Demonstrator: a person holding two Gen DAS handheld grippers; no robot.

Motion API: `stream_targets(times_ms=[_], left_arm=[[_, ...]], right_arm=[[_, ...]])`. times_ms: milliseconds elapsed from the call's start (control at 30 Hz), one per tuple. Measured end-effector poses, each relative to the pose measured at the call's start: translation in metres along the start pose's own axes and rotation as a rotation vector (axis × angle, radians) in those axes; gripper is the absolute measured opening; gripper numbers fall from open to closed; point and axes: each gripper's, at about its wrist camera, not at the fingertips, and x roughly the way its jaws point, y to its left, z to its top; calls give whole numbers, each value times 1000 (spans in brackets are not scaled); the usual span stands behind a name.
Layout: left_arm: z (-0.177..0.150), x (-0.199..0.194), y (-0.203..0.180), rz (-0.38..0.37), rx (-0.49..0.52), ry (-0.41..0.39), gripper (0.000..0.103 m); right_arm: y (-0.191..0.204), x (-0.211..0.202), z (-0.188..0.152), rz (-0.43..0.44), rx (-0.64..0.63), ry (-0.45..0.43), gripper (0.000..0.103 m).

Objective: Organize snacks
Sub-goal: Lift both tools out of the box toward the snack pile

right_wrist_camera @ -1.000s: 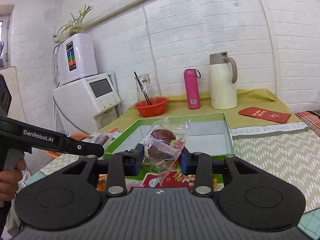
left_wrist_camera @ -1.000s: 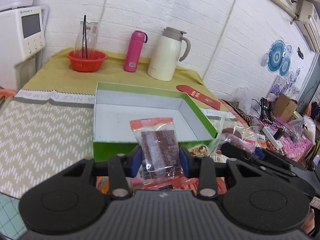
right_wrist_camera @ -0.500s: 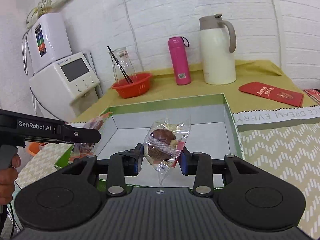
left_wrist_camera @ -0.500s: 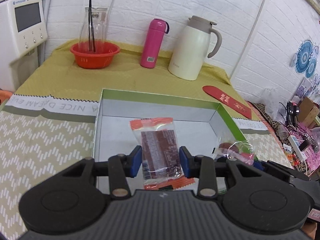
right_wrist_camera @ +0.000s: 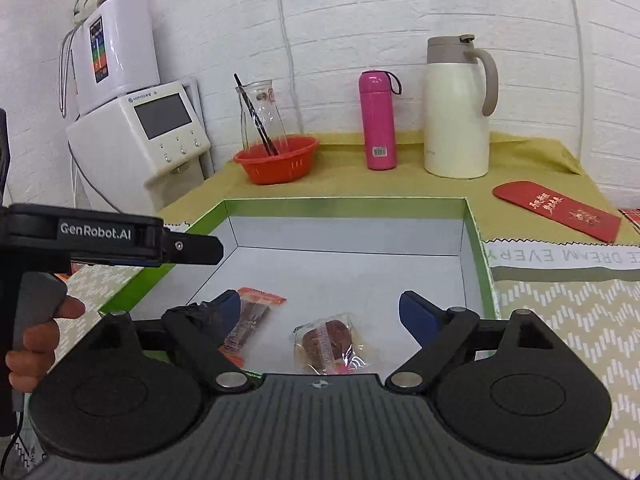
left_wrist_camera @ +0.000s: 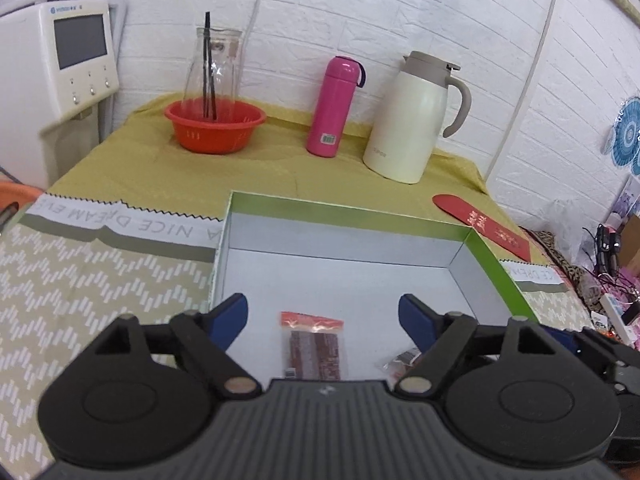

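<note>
Now both grippers hang with fingers spread wide and hold nothing: the left gripper has let go of the flat packet, and the right gripper has dropped the wrapped cake. Both snacks lie near each other on the floor of the green box, so this pair looks stowed. Farther back stands the pink bottle.

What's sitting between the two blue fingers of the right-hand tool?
A clear-wrapped round cake lies on the green box's white floor, between the right gripper's open fingers, touching neither; the right wrist view shows it.
</note>
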Motion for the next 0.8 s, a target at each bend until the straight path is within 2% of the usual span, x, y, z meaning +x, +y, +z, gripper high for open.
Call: stream_targets(times_ms=[33, 133, 400, 633, 800], left_arm=[[-1, -3, 0, 17, 4, -17, 103], [-1, -17, -3, 35, 19, -64, 103], [-9, -63, -17, -24, 37, -94, 103], [-44, -107, -25, -77, 42, -56, 103], [-83, -133, -25, -92, 84, -65, 103]], right_arm=[[-1, -4, 1, -4, 10, -9, 103], [-4, -15, 3, -20, 35, -27, 103], [2, -53, -3, -30, 46, -66, 103], [12, -100, -33, -25, 50, -115, 103], [18, -121, -68, -51, 40, -103, 103]])
